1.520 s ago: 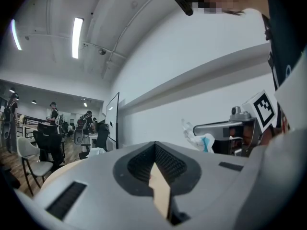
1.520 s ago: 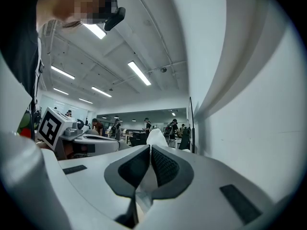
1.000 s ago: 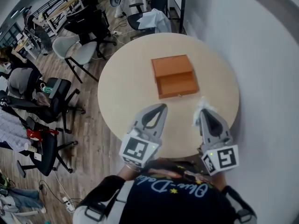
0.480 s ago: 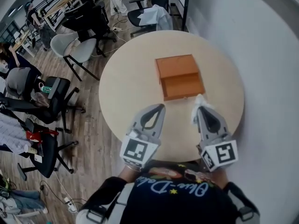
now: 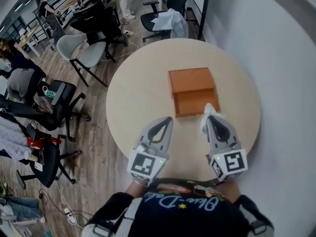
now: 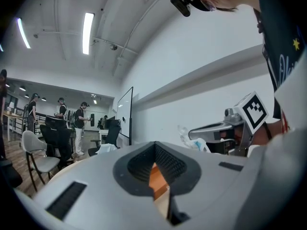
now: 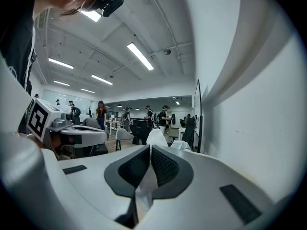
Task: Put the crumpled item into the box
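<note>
The crumpled item [image 5: 210, 109] is a small white wad. It is pinched in the tips of the right gripper [image 5: 211, 118], whose jaws are closed tight on it. In the right gripper view the white stuff [image 7: 144, 190] sits squeezed between the two dark pads.

In the head view the wad hangs right at the near right corner of the brown box [image 5: 190, 85]. The middle of the box lies at about 11 o'clock from the wad, very close. I can't tell if the box is open on top.

The box sits on the round table [image 5: 133, 98].

The left gripper [image 5: 167, 120] is at 9 o'clock from the wad, well apart. Its jaws are closed and hold nothing.

So the right gripper is the near one. I think it needs a short push toward 11 o'clock, then it can let go.
</note>
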